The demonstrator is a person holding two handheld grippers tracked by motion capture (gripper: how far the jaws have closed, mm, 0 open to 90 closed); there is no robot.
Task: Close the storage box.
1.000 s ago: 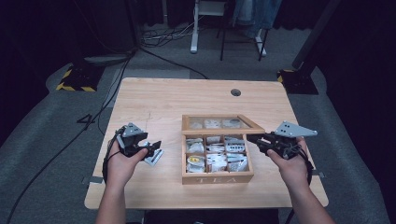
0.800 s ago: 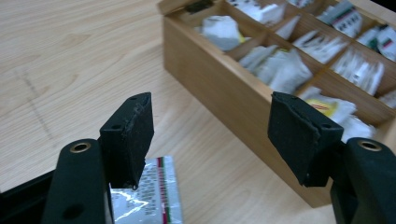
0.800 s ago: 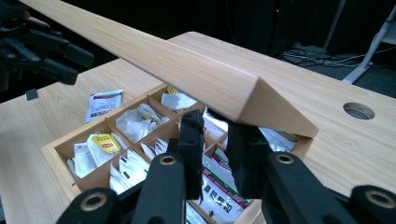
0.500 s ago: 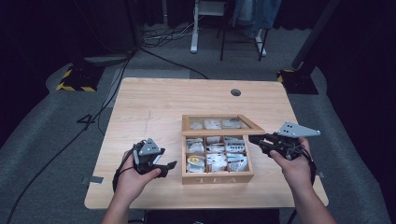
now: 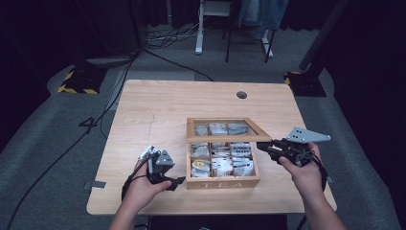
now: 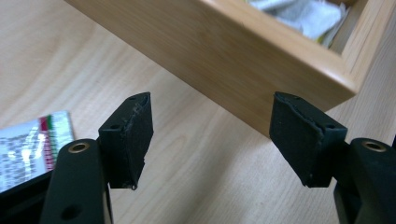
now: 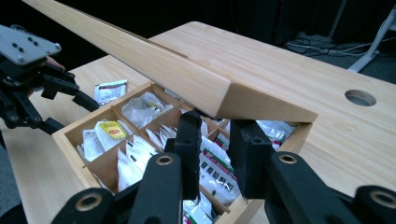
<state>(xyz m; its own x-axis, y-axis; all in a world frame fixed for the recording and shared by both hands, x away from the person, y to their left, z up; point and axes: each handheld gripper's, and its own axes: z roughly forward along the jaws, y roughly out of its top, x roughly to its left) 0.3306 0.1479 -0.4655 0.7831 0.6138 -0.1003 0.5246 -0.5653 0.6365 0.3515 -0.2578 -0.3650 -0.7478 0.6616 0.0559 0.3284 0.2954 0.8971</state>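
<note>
The tea box (image 5: 222, 163) sits near the worktop's (image 5: 158, 110) front edge. The right hand-held gripper (image 5: 266, 146) pinches its raised lid (image 7: 140, 58); a slip would slam it. The left hand-held gripper (image 6: 210, 135) gapes empty beside the box.

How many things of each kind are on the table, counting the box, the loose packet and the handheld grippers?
Wooden tea box: 1
Loose tea packet: 1
Handheld grippers: 2, left gripper and right gripper
Total: 4

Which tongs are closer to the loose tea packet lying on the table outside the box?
Left. The left tongs sit just beside the packet, left of the tea box. The right tongs are across the box, at its lid.
</note>
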